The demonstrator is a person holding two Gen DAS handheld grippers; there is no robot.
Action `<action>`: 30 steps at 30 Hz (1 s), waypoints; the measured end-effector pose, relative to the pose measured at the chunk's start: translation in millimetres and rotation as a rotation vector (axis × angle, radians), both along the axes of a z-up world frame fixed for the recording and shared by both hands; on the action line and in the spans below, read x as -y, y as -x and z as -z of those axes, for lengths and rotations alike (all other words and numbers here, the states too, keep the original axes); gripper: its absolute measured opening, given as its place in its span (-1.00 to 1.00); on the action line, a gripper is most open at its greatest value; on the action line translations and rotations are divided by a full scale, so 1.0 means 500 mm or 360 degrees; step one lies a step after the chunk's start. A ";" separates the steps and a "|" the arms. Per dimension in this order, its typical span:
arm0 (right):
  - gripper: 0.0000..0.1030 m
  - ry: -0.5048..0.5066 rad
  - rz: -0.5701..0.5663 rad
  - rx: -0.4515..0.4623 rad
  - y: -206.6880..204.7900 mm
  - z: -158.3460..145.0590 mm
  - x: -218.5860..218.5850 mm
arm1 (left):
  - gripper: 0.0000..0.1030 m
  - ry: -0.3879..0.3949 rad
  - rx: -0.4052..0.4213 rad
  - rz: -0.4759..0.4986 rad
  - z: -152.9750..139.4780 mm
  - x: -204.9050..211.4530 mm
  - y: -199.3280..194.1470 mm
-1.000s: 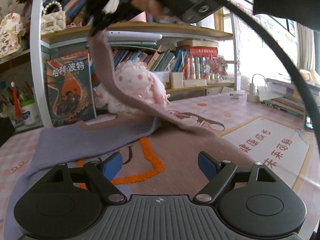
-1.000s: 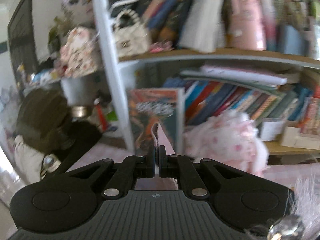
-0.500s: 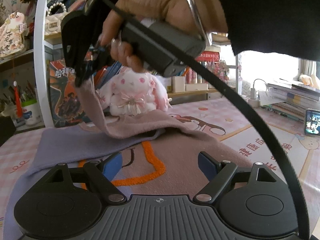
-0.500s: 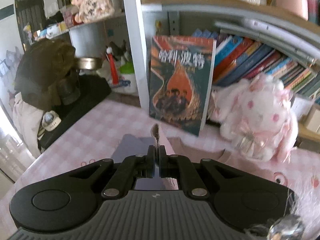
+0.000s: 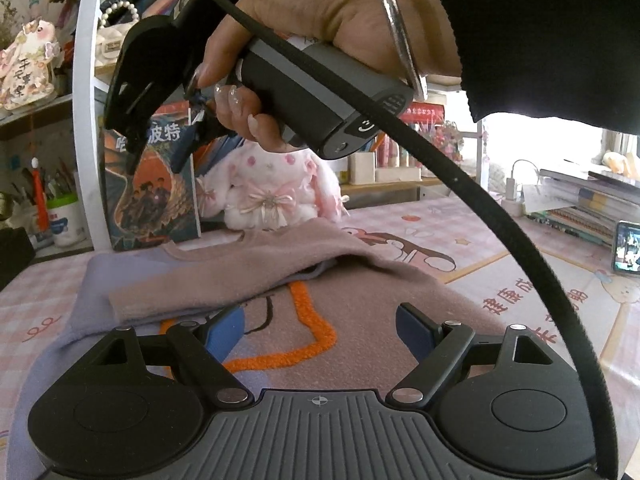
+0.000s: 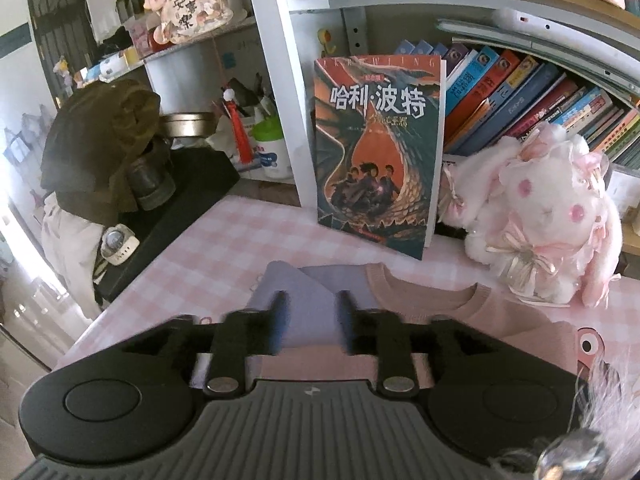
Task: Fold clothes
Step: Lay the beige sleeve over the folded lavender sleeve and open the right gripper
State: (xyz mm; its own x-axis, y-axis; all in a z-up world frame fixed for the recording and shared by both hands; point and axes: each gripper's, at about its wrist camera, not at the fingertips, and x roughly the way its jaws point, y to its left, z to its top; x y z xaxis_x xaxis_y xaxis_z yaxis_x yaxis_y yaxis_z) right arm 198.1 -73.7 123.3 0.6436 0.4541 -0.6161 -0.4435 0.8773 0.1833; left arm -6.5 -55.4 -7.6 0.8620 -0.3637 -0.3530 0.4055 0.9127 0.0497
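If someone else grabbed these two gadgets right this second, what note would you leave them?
Left gripper: jaws open, empty, low over the sweater.
Right gripper: jaws open, holding nothing, above the sweater's collar end.
The sweater lies on the pink checked table, in front of the book and plush rabbit.
Done: one pink sleeve lies folded across the body.
Left: the remaining folds.

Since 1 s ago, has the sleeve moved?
Yes. The sleeve dropped from shelf height onto the sweater, below the upright book; right gripper open.
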 end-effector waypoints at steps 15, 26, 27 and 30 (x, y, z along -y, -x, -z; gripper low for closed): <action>-0.01 0.0014 0.0061 0.0054 0.104 -0.031 0.088 | 0.66 -0.0020 0.0028 -0.0067 -0.002 -0.002 0.002; 0.22 0.0146 0.0164 0.0198 0.291 -0.016 0.206 | 0.66 -0.0020 0.0093 -0.0111 -0.009 -0.022 0.032; 0.23 0.0156 0.0167 0.0204 0.309 -0.008 0.214 | 0.66 -0.0034 0.0096 -0.0110 -0.012 -0.026 0.041; 0.32 0.0186 0.0176 0.0222 0.364 0.015 0.239 | 0.66 -0.0040 0.0108 -0.0099 -0.028 -0.047 0.080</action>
State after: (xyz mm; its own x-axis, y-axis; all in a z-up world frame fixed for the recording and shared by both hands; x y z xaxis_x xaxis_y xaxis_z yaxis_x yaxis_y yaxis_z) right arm 16.2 -193.4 115.8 0.7681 0.3067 -0.5620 -0.3573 0.9337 0.0212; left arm -46.3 -31.7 6.5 0.9049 -0.3008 -0.3011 0.3432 0.9341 0.0983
